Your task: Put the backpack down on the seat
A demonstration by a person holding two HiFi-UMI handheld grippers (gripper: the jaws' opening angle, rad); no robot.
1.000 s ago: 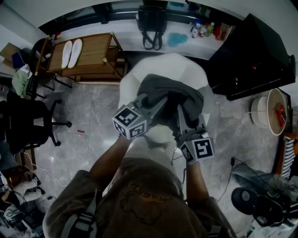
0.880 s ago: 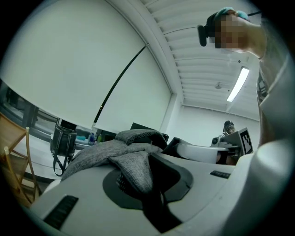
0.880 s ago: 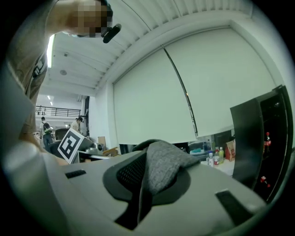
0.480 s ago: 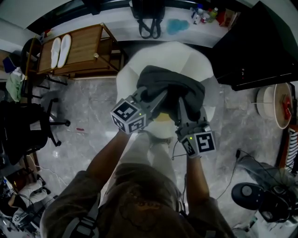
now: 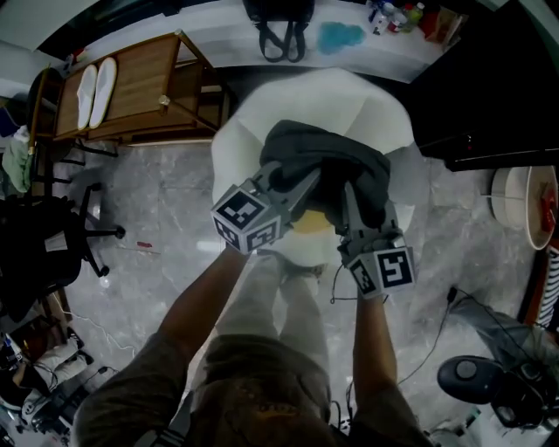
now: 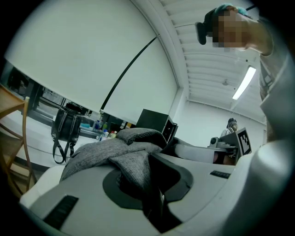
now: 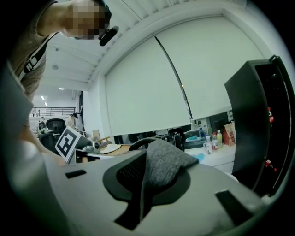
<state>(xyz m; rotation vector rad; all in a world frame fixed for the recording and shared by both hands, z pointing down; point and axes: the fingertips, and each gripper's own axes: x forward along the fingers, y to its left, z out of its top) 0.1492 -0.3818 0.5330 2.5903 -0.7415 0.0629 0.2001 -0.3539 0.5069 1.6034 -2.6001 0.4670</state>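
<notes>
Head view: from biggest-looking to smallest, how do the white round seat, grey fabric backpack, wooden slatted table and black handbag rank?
Largest: white round seat
wooden slatted table
grey fabric backpack, nearer the camera, so close to the table
Smallest: black handbag, partly cropped

L gripper, R gripper + backpack sunk lower, prob. nearer seat.

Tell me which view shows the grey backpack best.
The head view: the whole backpack shows over the white seat, with the left tool and right tool shut on it. The left gripper view shows the backpack bunched, side on; the right gripper view shows only one pinched fold of the backpack.
</notes>
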